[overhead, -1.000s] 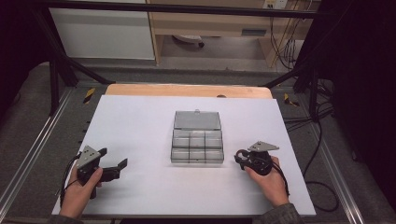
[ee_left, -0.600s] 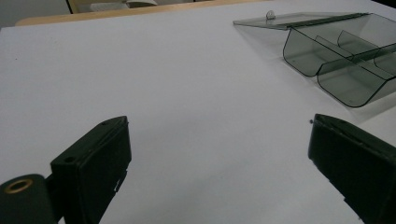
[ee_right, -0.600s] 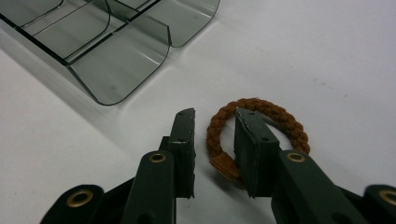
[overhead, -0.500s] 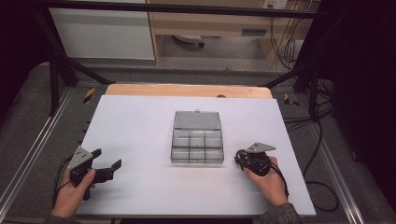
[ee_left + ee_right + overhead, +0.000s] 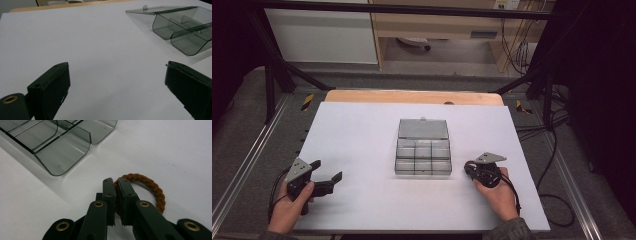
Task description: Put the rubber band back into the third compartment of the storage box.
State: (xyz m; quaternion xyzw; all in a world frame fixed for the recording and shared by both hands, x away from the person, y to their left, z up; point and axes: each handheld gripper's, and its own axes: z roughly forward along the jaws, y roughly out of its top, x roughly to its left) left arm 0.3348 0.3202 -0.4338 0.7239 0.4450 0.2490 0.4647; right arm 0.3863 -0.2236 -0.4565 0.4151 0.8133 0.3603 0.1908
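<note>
The right claw (image 5: pixel 115 182) has just been closing and now pinches a brown braided ring (image 5: pixel 150 188), its two black jaws nearly together with a stretch of the ring's cord clamped between them; the ring lies flat on the white tabletop (image 5: pixel 175 150), its free loop curving out to one side of the jaws; in the high view the right claw (image 5: pixel 468 169) sits just beside the near right corner of the clear compartment box (image 5: pixel 423 157), apart from it, with the person's right hand (image 5: pixel 499 192) behind it.

The box stands near the middle of the tabletop (image 5: pixel 362 130), its lid (image 5: pixel 423 128) folded open and lying flat on the far side; its compartments look empty in the right gripper view, where the box's (image 5: pixel 57 142) rounded clear wall is close to the ring but not touching it.

The left claw (image 5: pixel 326 170) is well apart from the box, toward the near left of the tabletop, held in the left hand (image 5: pixel 289 210); its jaws stand wide apart with nothing between them, only bare tabletop (image 5: pixel 100 50), and the box (image 5: pixel 185 30) shows farther off.
</note>
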